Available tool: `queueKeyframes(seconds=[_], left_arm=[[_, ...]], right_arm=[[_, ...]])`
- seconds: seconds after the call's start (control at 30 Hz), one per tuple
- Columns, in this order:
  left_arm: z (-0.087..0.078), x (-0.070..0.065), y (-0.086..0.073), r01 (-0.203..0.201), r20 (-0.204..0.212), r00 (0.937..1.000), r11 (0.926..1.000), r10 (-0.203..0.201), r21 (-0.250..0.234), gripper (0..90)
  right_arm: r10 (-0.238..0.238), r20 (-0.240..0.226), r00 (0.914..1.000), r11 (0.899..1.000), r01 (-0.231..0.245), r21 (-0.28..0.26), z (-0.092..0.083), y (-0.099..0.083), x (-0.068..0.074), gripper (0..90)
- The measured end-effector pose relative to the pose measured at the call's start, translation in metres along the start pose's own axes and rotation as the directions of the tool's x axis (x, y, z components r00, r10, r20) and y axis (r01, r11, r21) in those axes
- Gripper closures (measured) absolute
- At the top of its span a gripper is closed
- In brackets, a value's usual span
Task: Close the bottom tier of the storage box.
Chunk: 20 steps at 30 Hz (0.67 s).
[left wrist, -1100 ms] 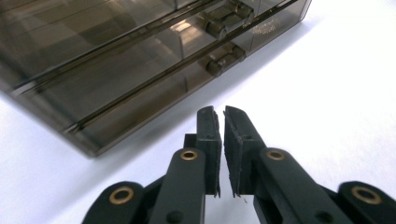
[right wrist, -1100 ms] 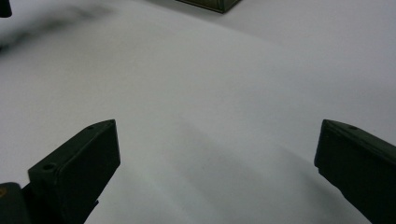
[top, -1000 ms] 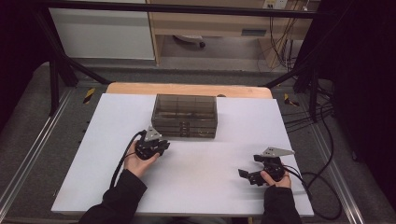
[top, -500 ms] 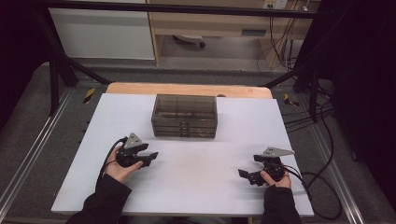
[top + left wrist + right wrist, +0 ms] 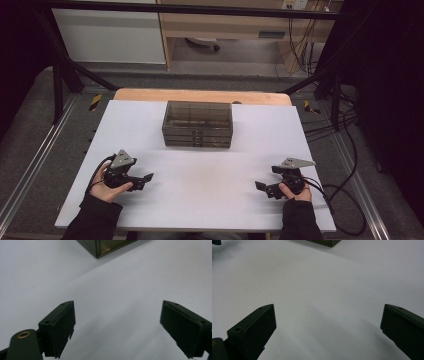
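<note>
A smoky translucent drawer box (image 5: 197,124) stands at the middle back of the white table (image 5: 200,200). My left gripper (image 5: 146,177) rests low at the front left, well clear of the box, pointing right. Its jaws have just been opening and stand wide apart with nothing between them (image 5: 117,325); a corner of the drawer box (image 5: 105,246) shows far ahead. My right gripper (image 5: 260,186) sits at the front right, pointing left. It is open with bare table between its fingers (image 5: 327,330), and an edge of the drawer box (image 5: 324,242) shows beyond.
Cables (image 5: 340,200) trail off the table's right side from the right gripper. A metal frame rail (image 5: 30,170) runs along the left of the table. A wooden strip (image 5: 200,95) borders the far edge.
My left gripper has drawn back from the front of the drawer box to the front left of the table, and its jaws have spread apart. The right gripper has stayed put.
</note>
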<state>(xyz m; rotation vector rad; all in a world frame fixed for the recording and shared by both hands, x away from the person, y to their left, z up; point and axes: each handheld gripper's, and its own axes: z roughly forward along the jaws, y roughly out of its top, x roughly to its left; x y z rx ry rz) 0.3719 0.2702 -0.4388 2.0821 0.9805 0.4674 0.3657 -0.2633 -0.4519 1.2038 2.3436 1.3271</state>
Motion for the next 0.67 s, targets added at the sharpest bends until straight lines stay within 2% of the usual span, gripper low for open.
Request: queueKeyframes(seconds=[0.27,0.43,0.67], left_arm=[[-0.013,0.012,-0.017,0.023,-0.025,0.9994,0.9997,-0.023,0.006,8.2],[-0.016,0.017,-0.024,0.041,-0.032,0.9987,0.9991,-0.041,0.007,7.7],[-0.019,0.02,-0.029,0.041,-0.045,0.9982,0.9991,-0.04,0.011,7.8]], right_arm=[[0.006,-0.002,1.0,1.0,-0.006,0.0,0.0,0.0,0.0,0.7],[0.004,0.0,1.0,1.0,-0.004,-0.002,-0.001,0.0,0.0,0.7],[0.005,0.0,1.0,1.0,-0.005,-0.002,-0.001,0.0,0.0,0.7]])
